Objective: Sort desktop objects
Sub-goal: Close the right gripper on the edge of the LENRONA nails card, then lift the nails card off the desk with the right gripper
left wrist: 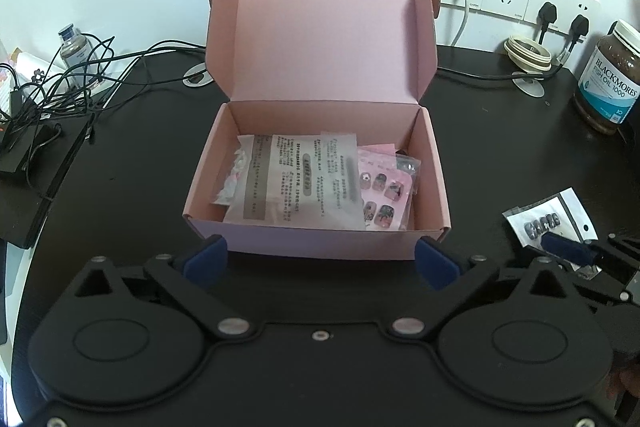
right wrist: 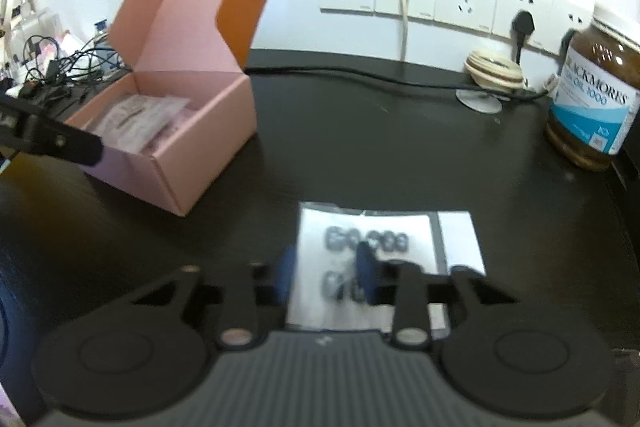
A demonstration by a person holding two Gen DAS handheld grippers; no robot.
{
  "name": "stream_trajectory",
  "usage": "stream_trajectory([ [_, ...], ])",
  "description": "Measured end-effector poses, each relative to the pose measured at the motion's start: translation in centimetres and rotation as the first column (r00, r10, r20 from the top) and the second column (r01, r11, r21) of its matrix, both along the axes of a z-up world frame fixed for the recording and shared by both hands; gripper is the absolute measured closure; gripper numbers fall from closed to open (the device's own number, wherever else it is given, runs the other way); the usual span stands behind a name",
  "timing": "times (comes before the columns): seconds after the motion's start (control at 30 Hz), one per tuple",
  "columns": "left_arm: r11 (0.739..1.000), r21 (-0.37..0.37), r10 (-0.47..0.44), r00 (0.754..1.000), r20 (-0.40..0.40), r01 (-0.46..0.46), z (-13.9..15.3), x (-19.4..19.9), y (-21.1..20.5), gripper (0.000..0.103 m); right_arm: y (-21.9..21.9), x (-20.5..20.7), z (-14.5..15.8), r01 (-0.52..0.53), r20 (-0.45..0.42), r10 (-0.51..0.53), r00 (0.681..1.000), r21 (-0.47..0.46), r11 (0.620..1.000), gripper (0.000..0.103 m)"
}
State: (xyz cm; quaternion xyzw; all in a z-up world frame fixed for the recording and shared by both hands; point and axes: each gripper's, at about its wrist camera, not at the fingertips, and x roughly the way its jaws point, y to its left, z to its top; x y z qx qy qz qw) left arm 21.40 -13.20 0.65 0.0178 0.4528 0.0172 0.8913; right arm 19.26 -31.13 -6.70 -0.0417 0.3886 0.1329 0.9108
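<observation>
At the bottom, the nail packet (right wrist: 372,255) is pinched by the right gripper (right wrist: 328,275). The left gripper (left wrist: 320,259) is spread wide before the pink box (left wrist: 316,227).

both black plastic grippers (left wrist: 322,255) (right wrist: 328,273) carry blue finger pads (left wrist: 208,257), round housings and silver screws (left wrist: 232,325).

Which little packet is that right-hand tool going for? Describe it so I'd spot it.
Start at the open pink box on the black desk. To its right lies a flat white packet showing dark fake nails, alone on the desk under the right gripper.
</observation>
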Motion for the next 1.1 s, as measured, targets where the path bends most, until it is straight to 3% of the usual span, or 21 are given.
stream_trajectory([
  [0.03,1.000,0.000,-0.001,1.000,0.000,0.001,0.0,0.0,0.0,0.001,0.2,-0.1,0.0,-0.008,0.001,0.008,1.000,-0.001,1.000,0.097],
  [0.07,1.000,-0.001,-0.002,1.000,-0.001,0.002,0.0,0.0,0.0,0.001,0.3,-0.1,0.0,-0.007,-0.003,0.007,1.000,0.010,1.000,0.102],
  [0.3,1.000,-0.007,-0.004,1.000,-0.007,0.004,0.0,0.3,0.0,0.001,0.1,-0.7,0.4,0.025,0.000,-0.025,1.000,0.063,0.998,0.102],
  [0.4,1.000,-0.016,-0.005,1.000,-0.006,0.005,0.0,0.3,0.0,0.001,-1.4,-0.8,1.1,0.080,-0.006,-0.080,0.997,0.127,0.989,0.091],
  [0.47,1.000,-0.026,-0.008,1.000,-0.004,0.008,0.1,0.3,-0.1,0.001,-3.0,-0.8,1.4,0.129,-0.020,-0.127,0.992,0.170,0.977,0.068],
  [0.57,1.000,-0.029,-0.010,1.000,0.006,0.010,0.3,0.4,-0.4,0.001,-5.6,-0.8,1.4,0.211,-0.029,-0.210,0.977,0.178,0.961,0.042],
  [0.7,1.000,-0.017,-0.020,0.999,0.026,0.020,0.5,0.5,-1.1,0.001,-8.6,-0.4,1.0,0.246,-0.036,-0.244,0.969,0.218,0.945,0.042],
  [0.9,1.000,0.002,-0.029,0.999,0.033,0.029,0.8,0.9,-2.0,0.001,-10.9,1.9,-0.2,0.214,-0.095,-0.196,0.976,0.264,0.940,0.042],
  [1.03,0.999,0.006,-0.039,0.999,0.028,0.039,0.7,1.0,-2.5,0.001,-12.0,2.3,-0.8,0.181,-0.144,-0.135,0.980,0.375,0.909,0.042],
  [1.1,0.999,-0.002,-0.042,0.999,0.021,0.042,0.6,1.1,-2.6,0.001,-12.3,2.4,-1.0,0.168,-0.188,-0.090,0.978,0.451,0.877,0.042],
])
